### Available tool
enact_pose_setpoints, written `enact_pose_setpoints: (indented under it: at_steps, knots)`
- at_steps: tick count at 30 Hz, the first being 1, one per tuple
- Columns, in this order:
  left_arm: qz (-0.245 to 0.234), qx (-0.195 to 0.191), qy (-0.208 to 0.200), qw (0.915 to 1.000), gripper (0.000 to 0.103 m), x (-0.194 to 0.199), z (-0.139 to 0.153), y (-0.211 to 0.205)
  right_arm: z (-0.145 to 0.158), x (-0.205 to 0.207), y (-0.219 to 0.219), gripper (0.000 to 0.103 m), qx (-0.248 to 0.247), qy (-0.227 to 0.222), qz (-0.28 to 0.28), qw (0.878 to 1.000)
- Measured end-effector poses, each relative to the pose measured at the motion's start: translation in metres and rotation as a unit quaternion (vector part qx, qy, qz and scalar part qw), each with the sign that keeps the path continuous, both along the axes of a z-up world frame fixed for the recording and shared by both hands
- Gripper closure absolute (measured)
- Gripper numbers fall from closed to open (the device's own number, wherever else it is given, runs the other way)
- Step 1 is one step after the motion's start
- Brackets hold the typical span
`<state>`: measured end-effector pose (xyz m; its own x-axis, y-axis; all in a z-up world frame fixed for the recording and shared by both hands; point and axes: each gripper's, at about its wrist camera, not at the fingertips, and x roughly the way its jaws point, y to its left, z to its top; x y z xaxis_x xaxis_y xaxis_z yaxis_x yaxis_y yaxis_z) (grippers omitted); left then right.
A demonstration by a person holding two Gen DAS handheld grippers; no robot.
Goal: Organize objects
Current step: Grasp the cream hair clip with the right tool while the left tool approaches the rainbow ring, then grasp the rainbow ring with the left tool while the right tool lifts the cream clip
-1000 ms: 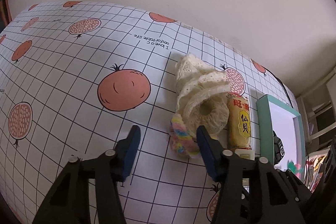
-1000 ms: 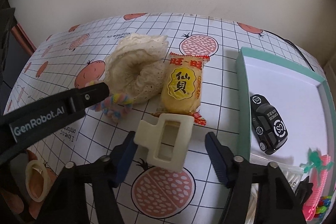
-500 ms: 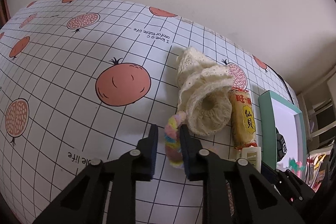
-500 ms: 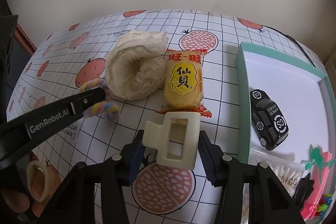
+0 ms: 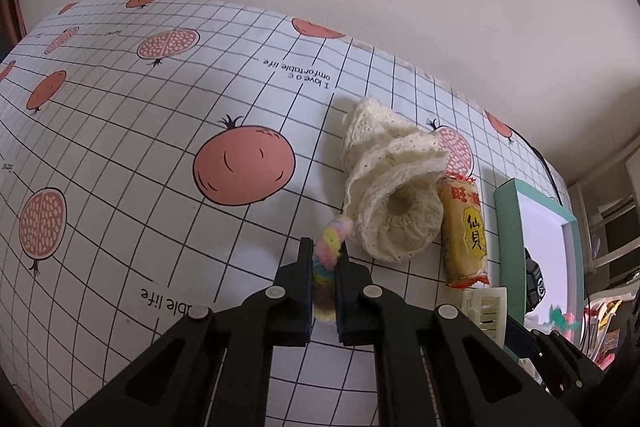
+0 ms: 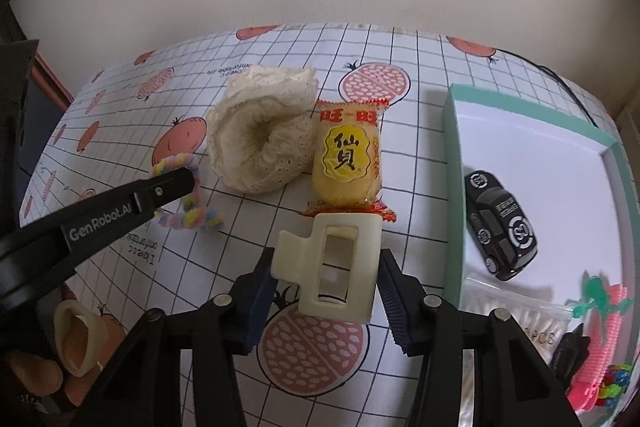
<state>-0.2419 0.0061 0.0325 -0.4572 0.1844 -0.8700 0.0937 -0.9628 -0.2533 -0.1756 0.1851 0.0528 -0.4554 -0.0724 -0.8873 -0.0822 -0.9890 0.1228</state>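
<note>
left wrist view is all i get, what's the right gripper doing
Observer: The right gripper has the cream hair claw clip between its jaws, pads at both its sides.
Operator: anything in the teal box
Observer: A black toy car lies on the white floor of the teal box.
Operator: is my scrunchie all in the grip
Observer: No. The left gripper pinches one part of the pastel scrunchie; the rest trails on the tablecloth.
</note>
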Motion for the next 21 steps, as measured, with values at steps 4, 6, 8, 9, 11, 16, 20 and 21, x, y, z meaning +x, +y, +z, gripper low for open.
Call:
enact_pose_setpoints:
  at_steps: [4, 6, 8, 9, 11, 16, 20, 21]
  knots:
    - [0.002, -0.005, 0.012, 0.9999, 0.095, 0.001, 0.013, 0.0, 0.013, 0.003, 0.004, 0.051, -0.004, 0.01, -0.009, 1.0]
    - [0.004, -0.008, 0.019, 0.9998, 0.095, 0.003, 0.021, 0.001, 0.019, 0.005, 0.007, 0.051, -0.005, 0.016, -0.012, 1.0]
    - [0.004, -0.011, 0.026, 0.9996, 0.095, 0.004, 0.029, 0.002, 0.023, 0.008, 0.008, 0.051, -0.005, 0.022, -0.014, 1.0]
    - [0.004, -0.013, 0.029, 0.9995, 0.095, 0.004, 0.033, 0.004, 0.025, 0.01, 0.01, 0.051, -0.006, 0.025, -0.016, 1.0]
    - [0.002, -0.018, 0.034, 0.9993, 0.095, 0.003, 0.039, 0.007, 0.028, 0.013, 0.014, 0.051, -0.01, 0.029, -0.019, 0.999]
    - [-0.004, -0.028, 0.049, 0.9984, 0.095, 0.005, 0.056, 0.02, 0.036, 0.022, 0.026, 0.051, -0.01, 0.042, -0.026, 0.999]
    - [-0.039, -0.029, 0.064, 0.9968, 0.095, 0.007, 0.068, 0.035, 0.044, 0.025, 0.045, 0.051, -0.016, 0.048, -0.04, 0.998]
    - [-0.043, -0.03, 0.066, 0.9964, 0.095, 0.007, 0.07, 0.04, 0.045, 0.026, 0.049, 0.051, -0.017, 0.049, -0.042, 0.998]
